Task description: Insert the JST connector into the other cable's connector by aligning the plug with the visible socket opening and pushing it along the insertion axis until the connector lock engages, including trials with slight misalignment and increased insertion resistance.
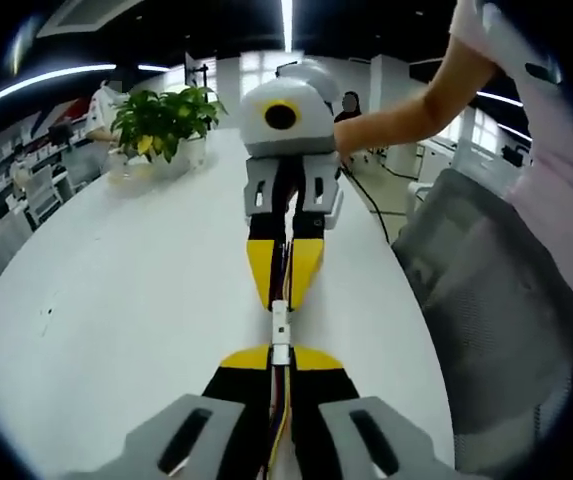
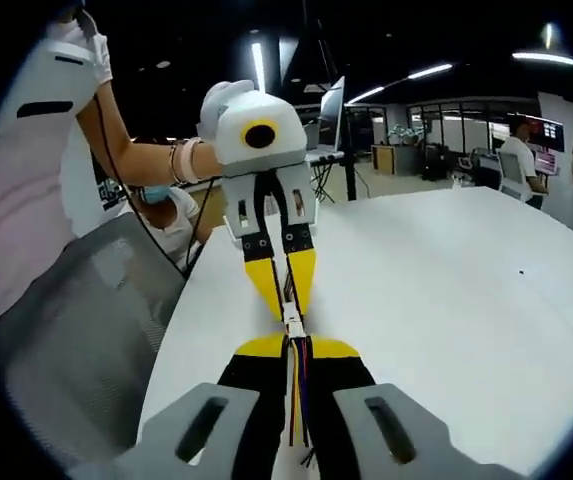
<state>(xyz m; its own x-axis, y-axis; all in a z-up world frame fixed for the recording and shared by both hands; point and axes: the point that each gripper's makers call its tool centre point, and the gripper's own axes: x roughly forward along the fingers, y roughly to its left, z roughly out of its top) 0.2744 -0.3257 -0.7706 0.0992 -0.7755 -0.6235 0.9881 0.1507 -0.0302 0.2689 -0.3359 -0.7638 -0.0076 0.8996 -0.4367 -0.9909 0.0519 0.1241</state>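
Two white JST connectors (image 1: 280, 332) meet end to end in one straight line just above the white table (image 1: 116, 300). My left gripper (image 1: 280, 356) rises from the bottom of the left gripper view, shut on its wired connector. Facing it tip to tip, my right gripper (image 1: 283, 304) is shut on the other connector. In the right gripper view, my right gripper (image 2: 296, 346) clamps red, yellow and black wires (image 2: 298, 400) behind the connectors (image 2: 293, 325), with my left gripper (image 2: 288, 308) opposite. I cannot tell how deep the plug sits or whether the lock has caught.
A potted plant (image 1: 166, 125) stands at the table's far end. A grey mesh chair (image 1: 496, 300) is beside the table edge, also (image 2: 76, 330). A person's arm (image 1: 406, 115) holds the right gripper. A laptop (image 2: 328, 115) and office desks lie beyond.
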